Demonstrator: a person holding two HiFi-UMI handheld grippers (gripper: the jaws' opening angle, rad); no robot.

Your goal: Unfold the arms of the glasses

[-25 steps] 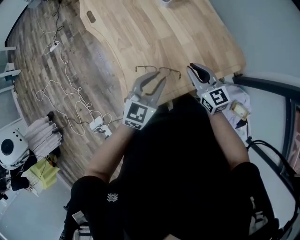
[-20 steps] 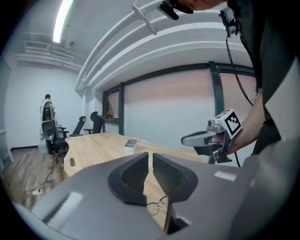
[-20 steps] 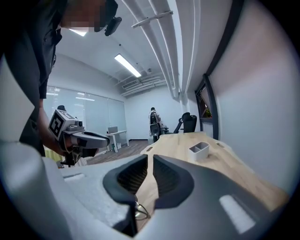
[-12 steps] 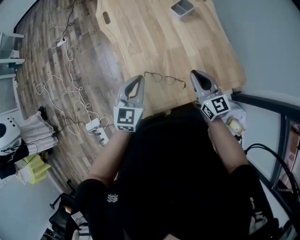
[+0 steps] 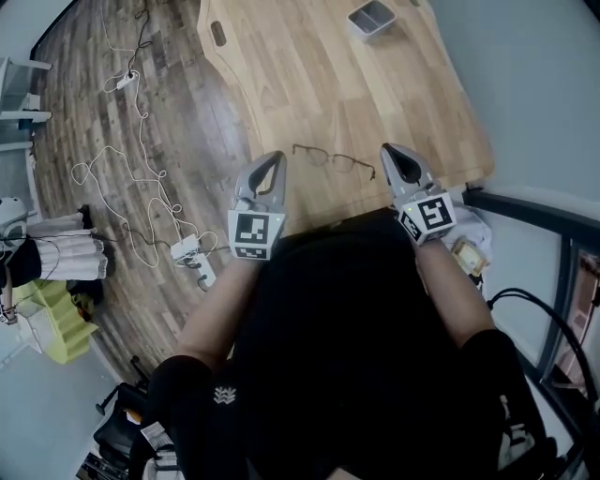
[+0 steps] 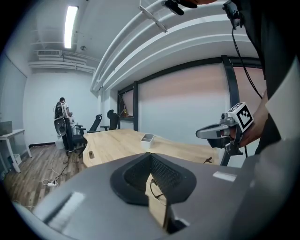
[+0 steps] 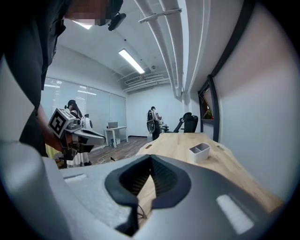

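Thin wire-rimmed glasses lie on the wooden table near its front edge, between my two grippers. My left gripper is shut and empty, a little to the left of the glasses and beside the table's edge. To the right of them, my right gripper is also shut with nothing in it. In the left gripper view the shut left gripper shows a bit of the glasses below its tips, with the right gripper off to the right. In the right gripper view the right gripper is shut too.
A small grey tray stands at the table's far end. White cables and a power strip lie on the wood floor to the left. A dark metal frame runs along the right, and office chairs stand beyond the table.
My left gripper, open by the left end of the glasses a second ago, has shut and moved left, away from them. The right gripper has hardly moved.
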